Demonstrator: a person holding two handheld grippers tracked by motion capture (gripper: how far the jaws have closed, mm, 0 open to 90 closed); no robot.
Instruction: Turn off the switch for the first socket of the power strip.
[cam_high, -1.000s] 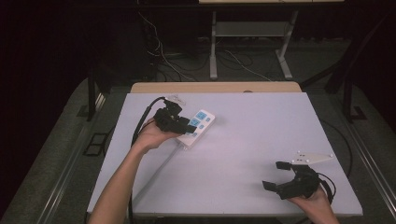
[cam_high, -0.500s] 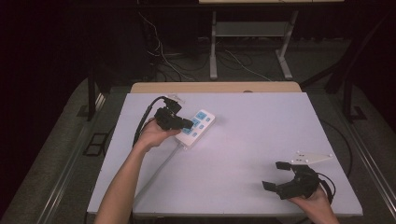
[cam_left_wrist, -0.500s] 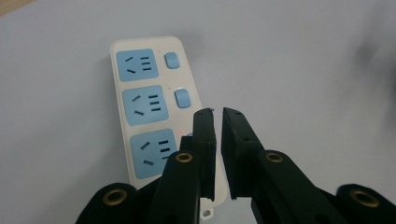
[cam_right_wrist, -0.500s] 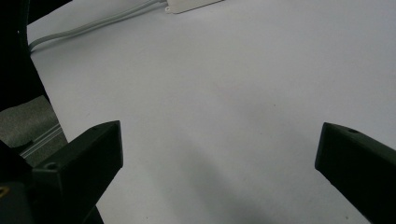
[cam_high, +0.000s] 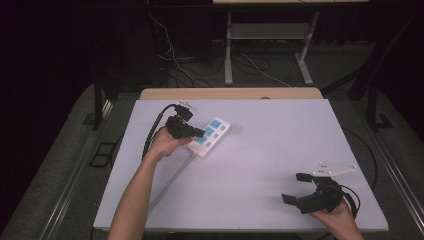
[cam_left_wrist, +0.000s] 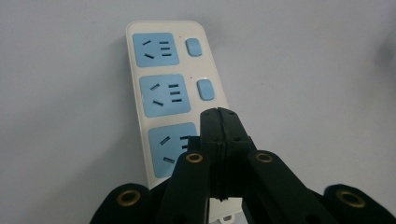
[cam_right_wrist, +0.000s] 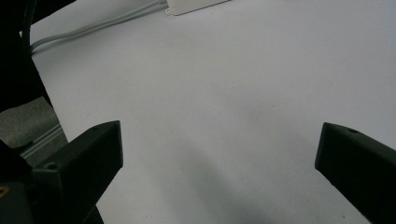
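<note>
power strip (cam_left_wrist: 170, 88) under closed left gripper (cam_left_wrist: 218, 116); three blue sockets, two switches up close

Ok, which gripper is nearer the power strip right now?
Left. The left gripper, jaws shut, sits right over the near end of the power strip. The right gripper, jaws open, hangs far off by the table's near right corner.

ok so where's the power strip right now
In the high view the power strip lies on the table's far left part, angled, directly under the shut left claw; the left gripper view shows that claw's tip over its nearest socket.
</note>
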